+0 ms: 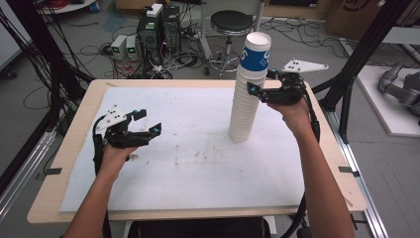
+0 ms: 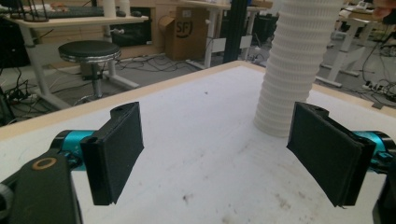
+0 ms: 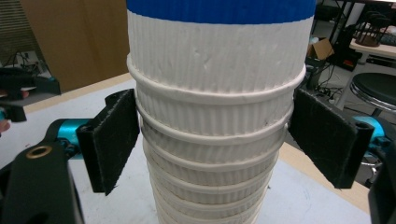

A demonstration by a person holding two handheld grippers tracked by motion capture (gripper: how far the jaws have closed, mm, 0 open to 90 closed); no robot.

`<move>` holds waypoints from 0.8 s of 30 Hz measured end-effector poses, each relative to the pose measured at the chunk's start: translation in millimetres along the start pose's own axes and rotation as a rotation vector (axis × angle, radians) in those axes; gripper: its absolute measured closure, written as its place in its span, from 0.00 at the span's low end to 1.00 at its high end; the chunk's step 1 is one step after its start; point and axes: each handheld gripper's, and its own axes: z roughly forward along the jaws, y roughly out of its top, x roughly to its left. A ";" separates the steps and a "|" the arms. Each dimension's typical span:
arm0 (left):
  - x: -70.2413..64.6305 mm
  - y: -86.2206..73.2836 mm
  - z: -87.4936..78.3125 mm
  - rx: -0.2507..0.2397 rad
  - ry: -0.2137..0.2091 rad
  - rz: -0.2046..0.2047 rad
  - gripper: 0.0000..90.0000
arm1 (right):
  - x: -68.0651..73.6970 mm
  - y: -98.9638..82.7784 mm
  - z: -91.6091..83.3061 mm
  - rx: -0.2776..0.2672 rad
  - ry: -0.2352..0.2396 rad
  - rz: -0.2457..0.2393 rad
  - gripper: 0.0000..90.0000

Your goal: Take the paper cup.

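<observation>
Paper cups (image 1: 246, 99) stand in one tall stack on the white-covered desk (image 1: 198, 163), right of centre, the top cup banded blue. Right gripper (image 1: 261, 85) is raised level beside the stack's upper part, its fingers (image 3: 112, 140) spread either side of the cups, close to the rims. Left gripper (image 1: 146, 121) rests low over the desk, well apart, fingers (image 2: 116, 149) wide open and empty.

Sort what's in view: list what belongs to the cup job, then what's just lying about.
In the job:
stack of paper cups
right gripper, jaws around the stack's upper cups
left gripper, open, apart from the stack

Lying about:
stool
computer towers
cardboard box
</observation>
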 end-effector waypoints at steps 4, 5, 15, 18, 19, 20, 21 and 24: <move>-1.3 33.3 15.1 -0.021 -0.035 0.038 0.20 | -0.8 -0.3 -0.6 0.002 0.004 0.000 0.19; -2.2 44.1 20.2 -0.030 -0.049 0.044 0.20 | -1.2 -0.6 -0.4 -0.001 0.004 -0.001 0.19; -21.4 144.9 91.1 -0.084 -0.247 0.117 0.20 | -0.6 -0.2 1.6 -0.008 0.010 -0.010 0.20; -26.3 159.0 108.5 -0.082 -0.283 0.121 0.20 | -1.8 -0.4 1.0 -0.007 0.011 -0.006 0.20; -28.6 162.4 113.2 -0.085 -0.293 0.124 0.20 | -2.8 -0.7 0.5 -0.006 0.015 -0.005 0.20; -31.0 165.7 117.7 -0.086 -0.303 0.126 0.20 | -2.8 -0.7 0.5 -0.006 0.015 -0.005 0.20; -33.8 168.9 122.4 -0.087 -0.316 0.129 0.20 | -3.1 -0.8 0.4 -0.007 0.017 -0.003 0.20; -43.6 178.4 136.1 -0.083 -0.344 0.154 0.20 | -3.7 -0.9 0.4 -0.007 0.021 -0.006 0.20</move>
